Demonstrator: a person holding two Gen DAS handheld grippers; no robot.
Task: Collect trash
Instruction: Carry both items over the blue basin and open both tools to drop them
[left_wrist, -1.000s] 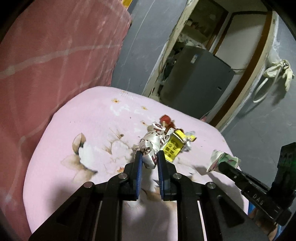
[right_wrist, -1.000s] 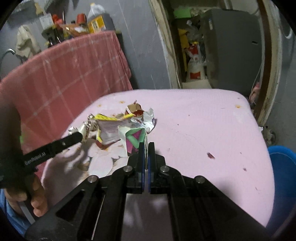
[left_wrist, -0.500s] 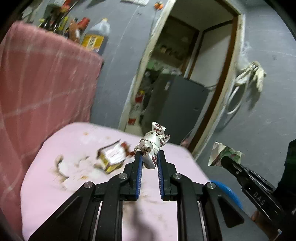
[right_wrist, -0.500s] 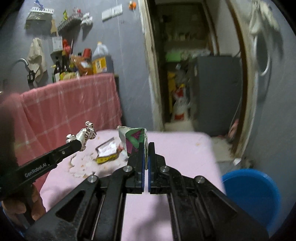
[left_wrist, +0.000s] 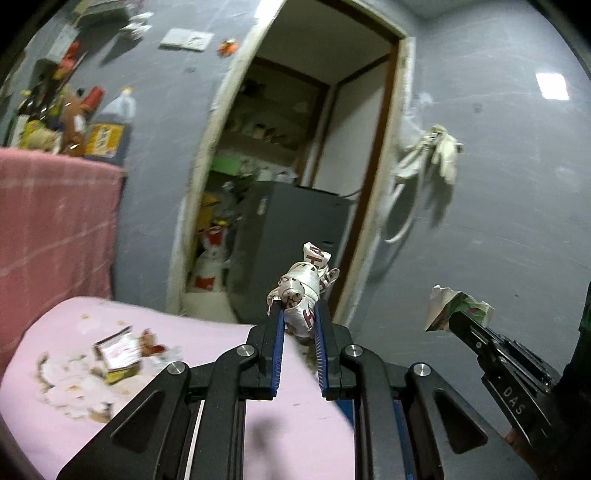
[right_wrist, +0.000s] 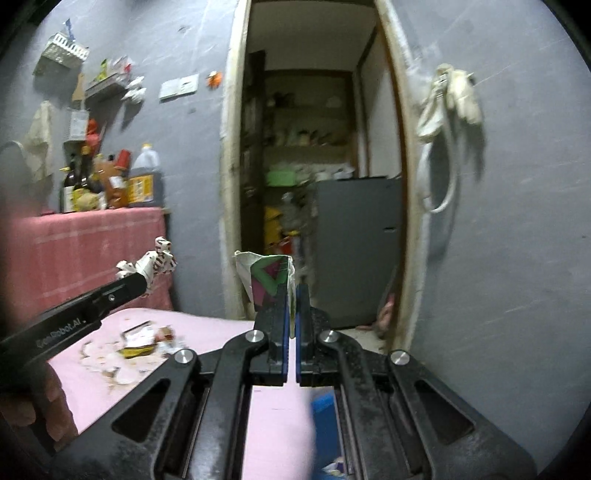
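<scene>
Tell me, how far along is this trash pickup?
Partway. The left claw grips a crumpled white wrapper and the right claw pinches a green-and-pink paper scrap, both lifted clear of the pink table. A yellow-edged packet and crumbs remain there. Neither held piece has been dropped into the blue bin yet.

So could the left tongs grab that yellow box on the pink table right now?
Probably not yet. The left tongs are shut on a crumpled white wrapper, lifted well above the pink table; the yellow box lies uncovered.
</scene>
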